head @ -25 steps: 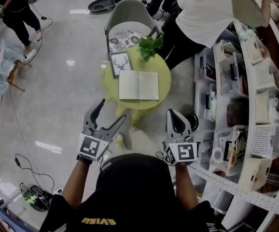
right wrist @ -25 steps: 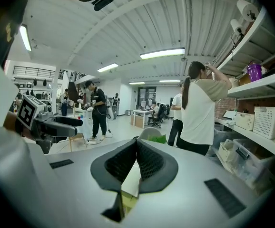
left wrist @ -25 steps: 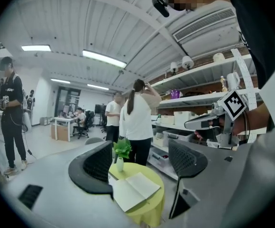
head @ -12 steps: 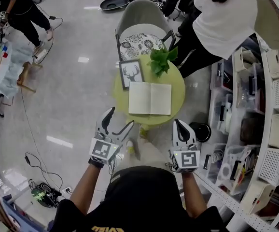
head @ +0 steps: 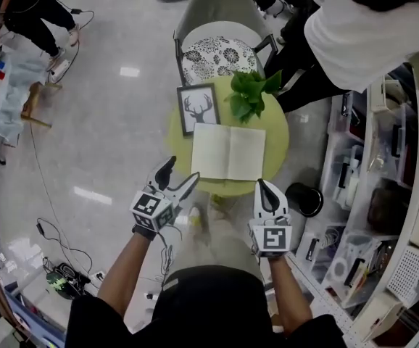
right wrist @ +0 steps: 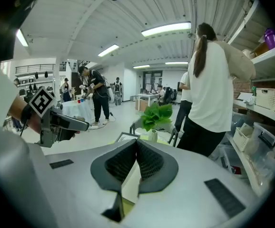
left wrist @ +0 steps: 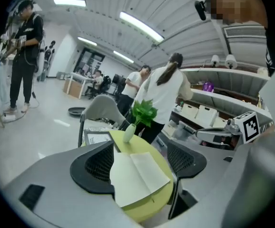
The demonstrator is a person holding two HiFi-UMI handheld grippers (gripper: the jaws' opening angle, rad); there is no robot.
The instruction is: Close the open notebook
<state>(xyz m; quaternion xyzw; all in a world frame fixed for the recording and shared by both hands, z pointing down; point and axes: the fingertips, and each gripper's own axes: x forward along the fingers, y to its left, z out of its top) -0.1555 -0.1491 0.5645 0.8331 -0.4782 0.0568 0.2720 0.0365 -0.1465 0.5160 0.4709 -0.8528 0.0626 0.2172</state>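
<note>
The open notebook (head: 227, 151) lies flat with its cream pages up on a small round yellow-green table (head: 276, 133). My left gripper (head: 180, 171) hovers just off the table's near left edge, open, with nothing between its jaws. In the left gripper view the notebook (left wrist: 137, 172) shows between those jaws, still some way ahead. My right gripper (head: 262, 188) is at the table's near right edge, shut and empty. A strip of notebook page (right wrist: 132, 182) shows through the slit under its touching tips (right wrist: 136, 144).
A framed deer picture (head: 198, 108) and a leafy plant in a white vase (head: 251, 93) stand on the table's far side. A grey chair (head: 224, 31) sits behind it. A person in a white top (head: 369, 27) stands right, beside shelves with bins (head: 405, 194). A black pot (head: 302, 198) rests on the floor.
I have come closer to the table, so both grippers now sit at its near edge, close to the notebook. The left stays open and the right stays shut.
</note>
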